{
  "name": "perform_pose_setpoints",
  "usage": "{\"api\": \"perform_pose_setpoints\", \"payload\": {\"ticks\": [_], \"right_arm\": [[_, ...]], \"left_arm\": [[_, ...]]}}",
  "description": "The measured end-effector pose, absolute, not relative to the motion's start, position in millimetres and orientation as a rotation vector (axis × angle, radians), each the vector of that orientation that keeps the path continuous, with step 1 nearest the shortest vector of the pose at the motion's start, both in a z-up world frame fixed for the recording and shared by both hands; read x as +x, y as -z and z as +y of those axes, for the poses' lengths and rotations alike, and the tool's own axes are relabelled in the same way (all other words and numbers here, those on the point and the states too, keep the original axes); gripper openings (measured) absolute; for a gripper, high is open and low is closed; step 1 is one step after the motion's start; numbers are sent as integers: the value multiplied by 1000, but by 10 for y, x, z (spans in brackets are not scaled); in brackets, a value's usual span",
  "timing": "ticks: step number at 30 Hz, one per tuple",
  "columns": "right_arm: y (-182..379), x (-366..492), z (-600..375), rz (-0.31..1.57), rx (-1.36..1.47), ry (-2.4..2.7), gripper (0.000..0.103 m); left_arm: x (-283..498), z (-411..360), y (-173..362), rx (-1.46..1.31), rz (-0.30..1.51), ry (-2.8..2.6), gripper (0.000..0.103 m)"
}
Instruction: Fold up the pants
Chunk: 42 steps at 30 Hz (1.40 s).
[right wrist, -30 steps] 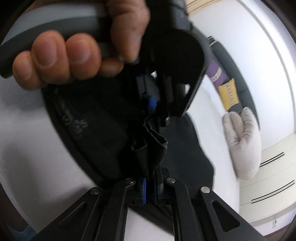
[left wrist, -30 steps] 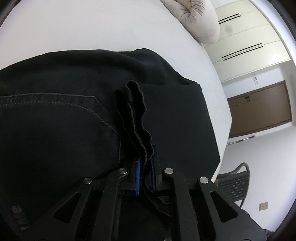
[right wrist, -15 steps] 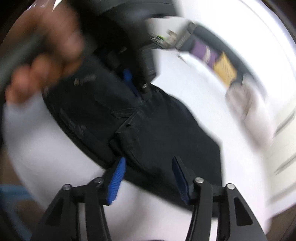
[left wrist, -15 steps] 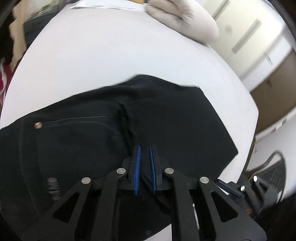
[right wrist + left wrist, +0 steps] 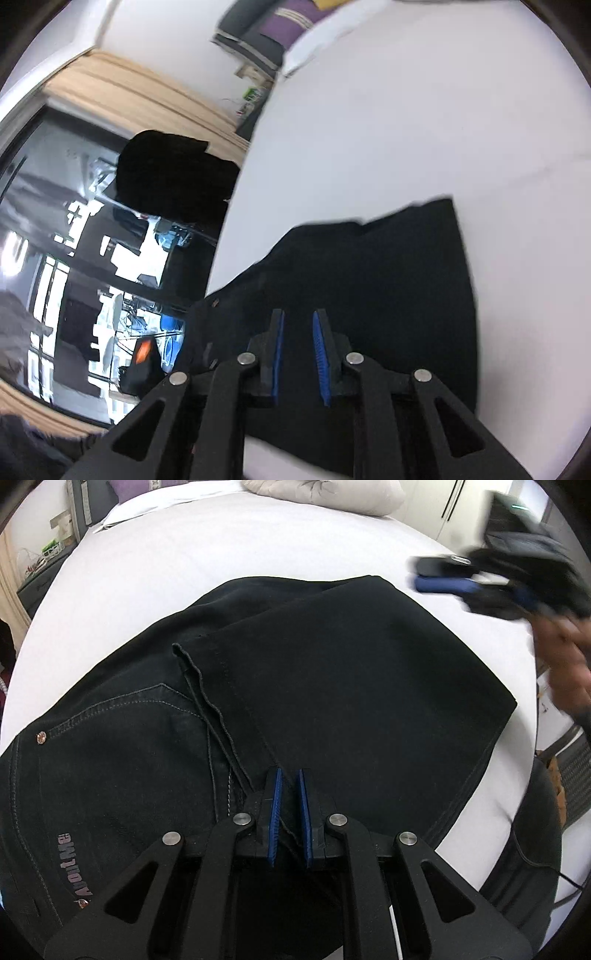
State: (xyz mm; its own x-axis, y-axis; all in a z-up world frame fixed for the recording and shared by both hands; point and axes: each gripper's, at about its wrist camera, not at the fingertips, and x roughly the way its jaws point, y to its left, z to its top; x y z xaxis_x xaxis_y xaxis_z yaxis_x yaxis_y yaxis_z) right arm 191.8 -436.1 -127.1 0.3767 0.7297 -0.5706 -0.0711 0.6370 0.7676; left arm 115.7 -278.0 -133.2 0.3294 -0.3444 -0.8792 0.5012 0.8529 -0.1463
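Pants [image 5: 314,686] | folded once, flat on white bed [image 5: 229,542] | left hand-held gripper [image 5: 290,816] clenched, empty, directly above hem | right hand-held gripper [image 5: 299,356] closing, empty, at far-right edge | left nearer.

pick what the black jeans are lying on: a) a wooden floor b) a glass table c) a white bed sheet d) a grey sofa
c: the black jeans lie folded flat on the white bed sheet, with a pillow at its far end.

surface: white bed [image 5: 258,546] | on it: folded black pants [image 5: 332,672], pillow [image 5: 325,491]
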Motion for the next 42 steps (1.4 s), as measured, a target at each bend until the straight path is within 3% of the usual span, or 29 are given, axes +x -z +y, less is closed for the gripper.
{"api": "perform_pose_setpoints", "payload": {"ticks": [6,7,8,11,24,29,34,42], "right_arm": [[1794,2374,-4551,1175,860,-572,19],[1897,2363,-4529,1205,860,-573,18],[1941,2360,-4525,1218,859,-584,10],[2026,2126,-4554,1220,873,-611,9],[1795,942,-4812,1246,791,-581,9],[1431,651,-4845,1087,829,-570,13],[1312,1085,-4490,987,922,-653,13],[1869,2104,-3378,1190,978,-718,13]], "left_arm": [[1251,-2521,1349,135,1130,572,9],[1249,-2536,1354,137,1131,570,9],[1249,-2551,1359,137,1131,569,9],[1260,-2557,1364,136,1132,568,9],[1258,-2358,1401,118,1125,566,9],[1262,-2315,1393,106,1121,569,9],[1248,-2259,1391,83,1117,570,9],[1248,-2149,1395,48,1120,585,9]]}}
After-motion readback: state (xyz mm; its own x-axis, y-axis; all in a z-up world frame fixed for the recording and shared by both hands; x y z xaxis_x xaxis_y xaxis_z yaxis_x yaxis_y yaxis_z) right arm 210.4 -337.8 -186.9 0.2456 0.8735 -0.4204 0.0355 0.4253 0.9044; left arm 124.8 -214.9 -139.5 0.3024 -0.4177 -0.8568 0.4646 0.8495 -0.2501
